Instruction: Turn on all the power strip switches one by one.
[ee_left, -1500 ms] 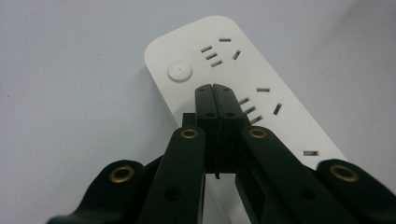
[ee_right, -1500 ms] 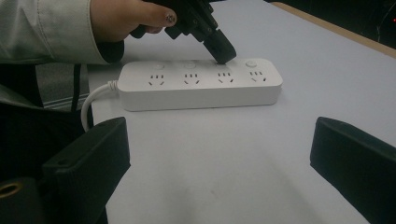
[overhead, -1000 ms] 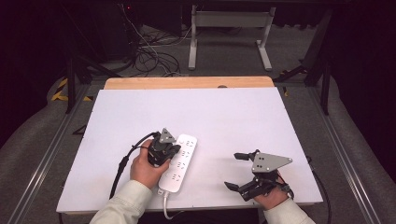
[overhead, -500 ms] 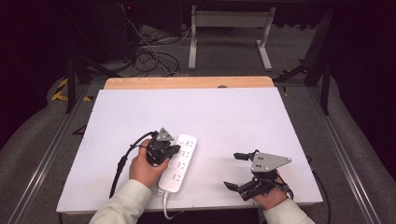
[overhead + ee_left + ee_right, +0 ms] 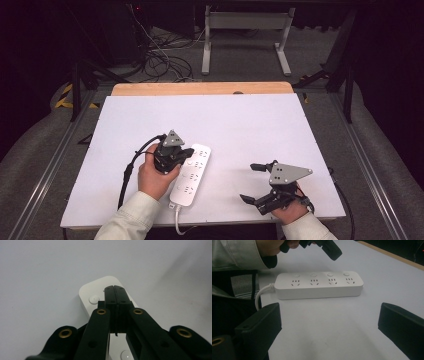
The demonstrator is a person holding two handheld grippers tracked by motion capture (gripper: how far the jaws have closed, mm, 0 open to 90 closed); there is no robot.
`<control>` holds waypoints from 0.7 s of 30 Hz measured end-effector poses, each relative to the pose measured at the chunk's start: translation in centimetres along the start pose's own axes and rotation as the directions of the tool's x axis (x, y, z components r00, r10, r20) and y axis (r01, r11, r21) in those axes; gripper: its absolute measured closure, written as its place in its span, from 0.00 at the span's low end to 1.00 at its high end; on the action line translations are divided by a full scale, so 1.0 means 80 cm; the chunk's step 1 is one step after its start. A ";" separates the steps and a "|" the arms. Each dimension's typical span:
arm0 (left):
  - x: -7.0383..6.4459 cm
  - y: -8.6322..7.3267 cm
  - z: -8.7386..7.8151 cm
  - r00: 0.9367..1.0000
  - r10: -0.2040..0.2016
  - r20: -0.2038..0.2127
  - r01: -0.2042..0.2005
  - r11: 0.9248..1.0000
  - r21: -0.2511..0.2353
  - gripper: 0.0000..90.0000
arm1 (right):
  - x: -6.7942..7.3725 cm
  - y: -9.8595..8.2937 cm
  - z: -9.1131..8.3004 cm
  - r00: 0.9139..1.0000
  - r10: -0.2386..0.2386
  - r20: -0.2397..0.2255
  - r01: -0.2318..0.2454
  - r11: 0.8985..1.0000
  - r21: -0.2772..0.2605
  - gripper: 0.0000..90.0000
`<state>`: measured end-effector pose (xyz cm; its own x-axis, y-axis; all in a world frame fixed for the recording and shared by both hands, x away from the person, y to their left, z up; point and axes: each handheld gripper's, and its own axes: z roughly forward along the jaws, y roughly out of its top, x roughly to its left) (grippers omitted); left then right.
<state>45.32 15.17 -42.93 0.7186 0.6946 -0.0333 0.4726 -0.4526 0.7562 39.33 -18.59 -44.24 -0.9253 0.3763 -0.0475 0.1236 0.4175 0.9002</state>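
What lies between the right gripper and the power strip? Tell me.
Nothing: in the right gripper view, bare white table runs from the open right gripper to the power strip. The high view agrees.

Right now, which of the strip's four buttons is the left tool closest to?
The end button, farthest from the cord; the shut left tool has its tips just beside it.

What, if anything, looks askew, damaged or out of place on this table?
Nothing stands out. The white four-socket power strip lies flat and intact on the white table, angled to its edges. The left gripper, jaws shut, is poised above its far end; the right gripper sits open, apart.
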 end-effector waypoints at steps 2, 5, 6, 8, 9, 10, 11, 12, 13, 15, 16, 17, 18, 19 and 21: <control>0.000 0.002 0.002 1.000 0.000 0.004 0.000 1.000 -0.001 1.00 | 0.000 0.000 0.000 1.000 -0.001 0.000 0.001 1.000 0.001 0.06; 0.001 0.005 0.005 1.000 0.001 0.002 -0.001 1.000 -0.004 1.00 | 0.000 0.000 0.002 1.000 -0.004 0.001 0.004 1.000 0.007 0.06; 0.001 0.007 0.007 1.000 0.007 0.003 -0.007 1.000 -0.001 1.00 | 0.000 0.000 0.002 1.000 -0.004 0.001 0.004 1.000 0.007 0.06; 0.003 0.008 0.014 1.000 0.014 0.008 -0.014 1.000 -0.008 1.00 | 0.000 0.000 0.001 1.000 -0.004 0.001 0.004 1.000 0.005 0.06; 0.004 0.008 0.017 1.000 0.016 0.024 -0.016 1.000 -0.005 1.00 | -0.001 0.000 0.001 1.000 -0.002 0.001 0.002 1.000 0.004 0.06; 0.005 0.008 0.021 1.000 0.017 0.025 -0.016 1.000 -0.009 1.00 | -0.001 0.000 0.001 1.000 -0.003 0.001 0.003 1.000 0.006 0.06; 0.006 0.008 0.025 1.000 0.015 0.027 -0.015 1.000 -0.005 1.00 | -0.001 0.000 0.002 1.000 -0.001 0.002 0.001 1.000 0.006 0.06; 0.008 0.008 0.029 1.000 0.013 0.029 -0.013 1.000 0.000 1.00 | -0.001 0.000 0.003 1.000 -0.003 -0.002 0.003 1.000 0.008 0.06; 0.010 0.007 0.032 1.000 0.009 0.025 -0.009 1.000 0.004 1.00 | -0.001 0.000 0.003 1.000 -0.003 -0.002 0.003 1.000 0.008 0.06; 0.013 0.006 0.038 1.000 -0.002 0.021 0.002 1.000 0.012 1.00 | -0.001 0.000 0.004 1.000 -0.006 -0.003 0.006 1.000 0.010 0.06; 0.014 0.006 0.040 1.000 -0.010 0.018 0.010 1.000 0.014 1.00 | -0.001 0.000 0.003 1.000 -0.006 -0.003 0.006 1.000 0.009 0.06; 0.016 0.005 0.042 1.000 -0.011 0.011 0.011 1.000 0.016 1.00 | -0.001 0.000 0.003 1.000 -0.005 -0.003 0.005 1.000 0.008 0.06; 0.017 0.005 0.044 1.000 -0.012 0.006 0.012 1.000 0.017 1.00 | -0.001 0.000 0.002 1.000 -0.004 -0.002 0.004 1.000 0.007 0.06; 0.018 0.004 0.046 1.000 -0.017 -0.001 0.017 1.000 0.016 1.00 | -0.001 0.000 0.002 1.000 -0.006 -0.003 0.006 1.000 0.008 0.06; 0.021 0.004 0.048 1.000 -0.012 -0.004 0.012 1.000 0.020 1.00 | -0.001 0.000 0.002 1.000 -0.004 -0.003 0.004 1.000 0.008 0.06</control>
<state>48.64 14.03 -45.29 0.7106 0.7025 -0.0395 0.4916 -0.4555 0.7422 39.48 -18.48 -44.33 -0.9267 0.3724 -0.0500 0.1228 0.4259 0.8964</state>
